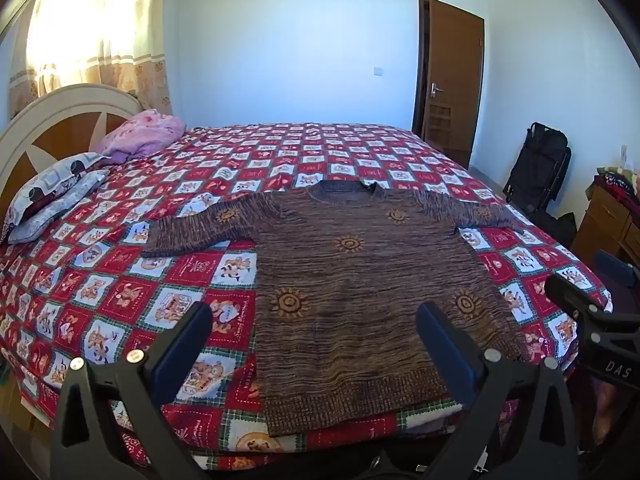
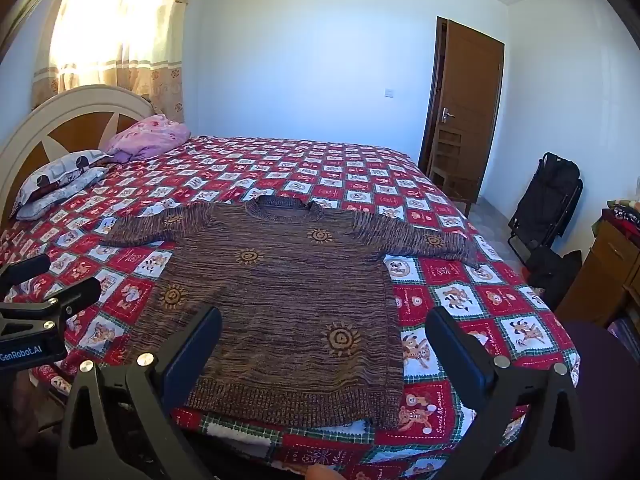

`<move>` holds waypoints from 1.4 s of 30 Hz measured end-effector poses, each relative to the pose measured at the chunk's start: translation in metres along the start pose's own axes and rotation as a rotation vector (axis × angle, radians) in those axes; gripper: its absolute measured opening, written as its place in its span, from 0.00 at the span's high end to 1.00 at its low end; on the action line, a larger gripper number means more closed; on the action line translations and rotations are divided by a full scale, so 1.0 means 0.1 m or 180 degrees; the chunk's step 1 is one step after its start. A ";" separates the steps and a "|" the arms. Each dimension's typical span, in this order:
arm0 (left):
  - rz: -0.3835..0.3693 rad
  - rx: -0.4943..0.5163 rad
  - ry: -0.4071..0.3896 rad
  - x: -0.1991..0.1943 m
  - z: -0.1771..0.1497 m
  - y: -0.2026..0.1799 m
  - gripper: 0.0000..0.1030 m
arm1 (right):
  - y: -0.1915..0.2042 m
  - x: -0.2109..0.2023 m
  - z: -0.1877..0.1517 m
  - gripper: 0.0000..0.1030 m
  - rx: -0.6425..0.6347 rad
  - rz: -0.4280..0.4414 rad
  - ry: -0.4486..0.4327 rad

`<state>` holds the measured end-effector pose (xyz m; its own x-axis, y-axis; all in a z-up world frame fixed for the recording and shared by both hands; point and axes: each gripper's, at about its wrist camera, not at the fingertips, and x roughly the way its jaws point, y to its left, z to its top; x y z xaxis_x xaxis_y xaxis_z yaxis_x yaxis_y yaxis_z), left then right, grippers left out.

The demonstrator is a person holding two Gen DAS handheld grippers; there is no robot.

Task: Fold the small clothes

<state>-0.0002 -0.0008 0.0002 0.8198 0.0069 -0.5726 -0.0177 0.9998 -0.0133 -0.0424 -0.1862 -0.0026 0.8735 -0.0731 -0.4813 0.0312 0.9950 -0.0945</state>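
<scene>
A brown knitted sweater with orange sun motifs lies flat and face up on the bed, both sleeves spread out sideways, its hem at the near edge. It also shows in the right wrist view. My left gripper is open and empty, held above the sweater's hem near its left side. My right gripper is open and empty, above the hem near its right side. The right gripper's fingers show at the right edge of the left wrist view, and the left gripper's fingers show at the left edge of the right wrist view.
The bed has a red and white checked cover. Pillows and a pink bundle lie by the headboard. A brown door, a black folded chair and a wooden cabinet stand to the right.
</scene>
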 end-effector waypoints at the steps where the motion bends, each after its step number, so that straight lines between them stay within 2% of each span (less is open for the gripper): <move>1: 0.0010 0.0007 -0.0006 0.00 0.00 -0.01 0.00 | 0.00 0.00 0.00 0.01 -0.0004 0.0002 -0.0011; 3: -0.0058 -0.0067 0.0014 0.00 0.00 0.01 0.00 | 0.00 0.01 0.00 0.01 -0.0002 0.0003 -0.0006; 42: -0.0029 -0.0010 0.0054 0.05 -0.09 0.02 0.00 | 0.04 0.08 -0.05 0.01 0.0008 0.0067 0.0049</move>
<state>-0.0012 0.0015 -0.0102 0.8101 -0.0025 -0.5863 -0.0121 0.9997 -0.0210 -0.0384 -0.1828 -0.0114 0.8664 -0.0532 -0.4964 0.0142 0.9965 -0.0820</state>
